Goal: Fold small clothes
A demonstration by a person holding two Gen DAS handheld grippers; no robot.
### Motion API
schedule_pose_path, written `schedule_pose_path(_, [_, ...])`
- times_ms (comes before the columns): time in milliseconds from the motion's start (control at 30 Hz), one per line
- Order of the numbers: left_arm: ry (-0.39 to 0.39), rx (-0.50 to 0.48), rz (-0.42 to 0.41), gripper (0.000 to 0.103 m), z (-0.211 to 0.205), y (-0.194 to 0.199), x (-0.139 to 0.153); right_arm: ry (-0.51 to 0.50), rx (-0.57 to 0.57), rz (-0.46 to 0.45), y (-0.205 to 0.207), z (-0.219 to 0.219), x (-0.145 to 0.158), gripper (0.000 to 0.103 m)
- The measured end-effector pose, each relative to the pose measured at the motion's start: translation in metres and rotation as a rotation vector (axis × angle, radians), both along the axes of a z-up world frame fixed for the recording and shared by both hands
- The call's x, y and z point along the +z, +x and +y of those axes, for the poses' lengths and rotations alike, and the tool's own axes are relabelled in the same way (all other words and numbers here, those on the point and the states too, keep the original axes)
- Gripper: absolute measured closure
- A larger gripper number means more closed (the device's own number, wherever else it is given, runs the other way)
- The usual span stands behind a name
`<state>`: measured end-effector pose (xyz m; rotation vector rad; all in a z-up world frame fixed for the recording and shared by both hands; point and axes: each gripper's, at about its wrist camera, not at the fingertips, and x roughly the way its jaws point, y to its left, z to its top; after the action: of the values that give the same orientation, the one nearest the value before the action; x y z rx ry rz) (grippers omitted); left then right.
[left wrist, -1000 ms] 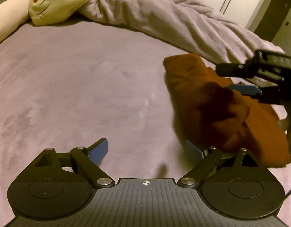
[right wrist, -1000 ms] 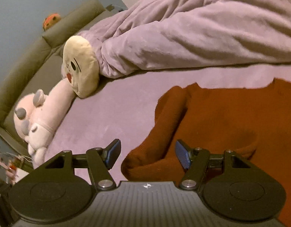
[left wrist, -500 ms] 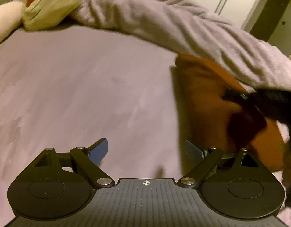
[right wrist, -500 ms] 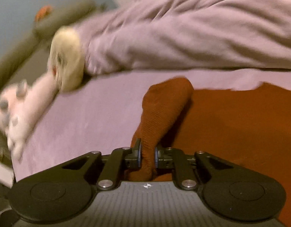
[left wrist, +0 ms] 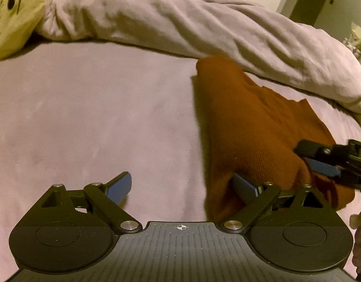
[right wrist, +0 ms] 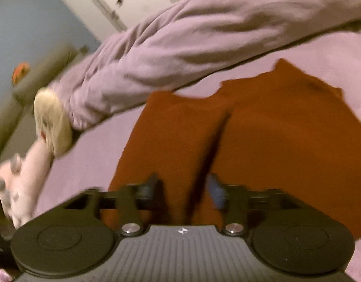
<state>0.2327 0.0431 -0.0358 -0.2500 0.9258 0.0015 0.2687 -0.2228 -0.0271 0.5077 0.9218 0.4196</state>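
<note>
On the bed, beside the bunched duvet, the rust sweater lies with one side folded inward; the fold looks midway. Next likely calls for squaring that flap. Left claw gapes wide, its right finger under the sweater's near edge. Right claw, blurred, stands part open over the fabric, apparently gripping nothing.

rust-orange sweater | lilac duvet | blue pads

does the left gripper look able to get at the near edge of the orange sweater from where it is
Probably yes: the left gripper is open, its right finger already touching the orange sweater, with only bare bedsheet beside it.
</note>
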Motion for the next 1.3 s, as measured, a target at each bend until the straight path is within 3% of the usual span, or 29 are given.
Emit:
schedule_pose_path(167, [0.001,0.005,0.003,0.006,-0.001,0.0,-0.001,0.253,-0.006,0.144,0.009,-0.025,-0.027,0.04])
schedule_pose_path(533, [0.0,0.012,0.004,0.006,-0.001,0.001,0.0,0.388,0.054,0.265,0.043,0.004,-0.045,0.04])
schedule_pose_path(733, [0.005,0.02,0.009,0.006,0.0,0.001,-0.001,0.441,0.015,0.298,0.047,0.004,-0.054,0.071])
schedule_pose_path(767, [0.006,0.021,0.01,0.006,0.001,0.001,-0.001,0.417,0.014,0.283,0.046,0.006,-0.051,0.079])
schedule_pose_path(867, [0.016,0.03,0.015,0.006,0.003,-0.002,0.004,0.26,0.034,0.16,0.041,0.018,-0.025,0.085])
schedule_pose_path(1167, [0.047,-0.026,-0.011,0.006,-0.01,-0.019,0.015,-0.283,0.133,-0.292,0.016,0.039,0.072,0.087])
schedule_pose_path(1300, [0.057,-0.075,0.012,0.006,-0.031,-0.019,0.006,-0.5,0.124,-0.418,0.006,0.026,0.084,0.087])
